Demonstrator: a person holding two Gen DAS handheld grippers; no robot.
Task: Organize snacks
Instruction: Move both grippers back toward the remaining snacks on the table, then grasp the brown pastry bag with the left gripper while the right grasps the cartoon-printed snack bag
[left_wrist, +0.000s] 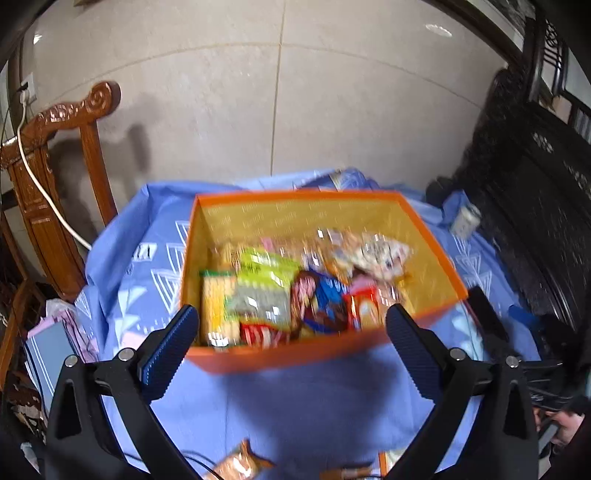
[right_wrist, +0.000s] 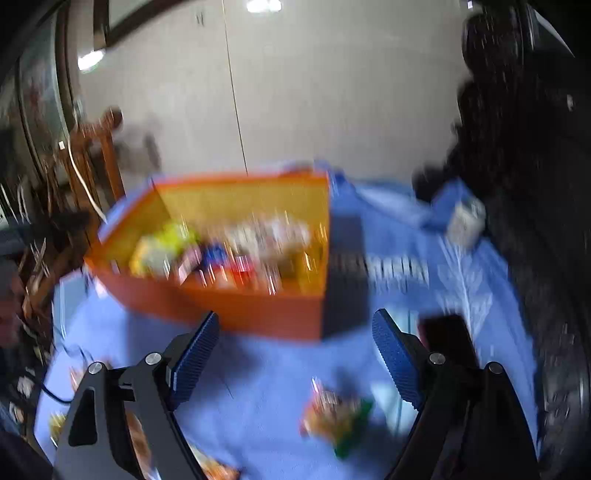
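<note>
An orange box (left_wrist: 280, 356) with a yellow inside stands on a blue patterned cloth (left_wrist: 295, 406) and holds several snack packs (left_wrist: 266, 291). My left gripper (left_wrist: 291, 314) hangs open just in front of the box's near wall, with nothing between its blue pads. In the right wrist view, which is blurred, the same box (right_wrist: 236, 306) sits ahead and to the left. My right gripper (right_wrist: 295, 317) is open and empty, above the cloth near the box's front right corner. A loose snack pack (right_wrist: 332, 417) lies on the cloth below it. Another orange packet (left_wrist: 240, 461) lies at the cloth's near edge.
A carved wooden chair (left_wrist: 55, 166) with a white cable stands at the left. Dark carved furniture (left_wrist: 535, 203) lines the right side. A small white container (left_wrist: 466, 219) sits on the cloth at the back right. A black flat object (right_wrist: 447, 339) lies right of the box.
</note>
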